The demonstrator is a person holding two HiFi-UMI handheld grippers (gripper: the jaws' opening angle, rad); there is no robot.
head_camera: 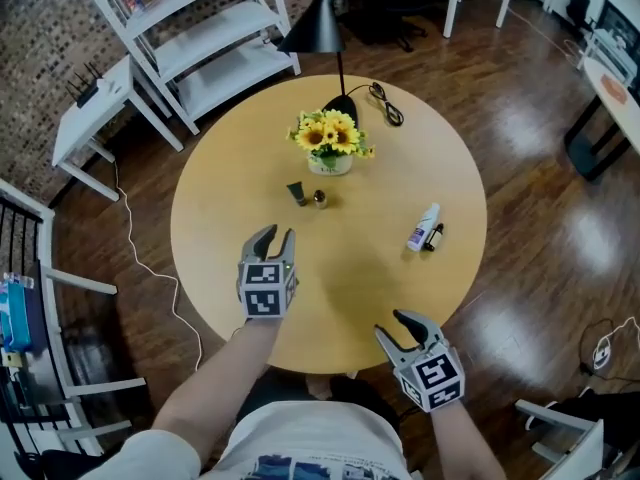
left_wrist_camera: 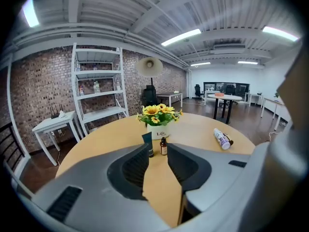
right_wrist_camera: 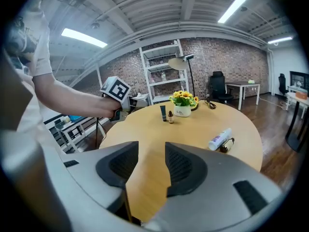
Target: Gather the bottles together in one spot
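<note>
gathering looks barely begun: the bottles sit in two pairs, well apart on the round table. the dark tube and small amber bottle stand just beside the flower pot. the white bottle and small dark bottle lie side by side toward the right. your left gripper hovers short of the standing pair, jaws partly apart, holding nothing. your right gripper hangs at the near rim, likewise parted and empty. next, i'd send it low across the white bottle's body. nothing blocks that path. mind the pot and the lamp cord beyond.
</note>
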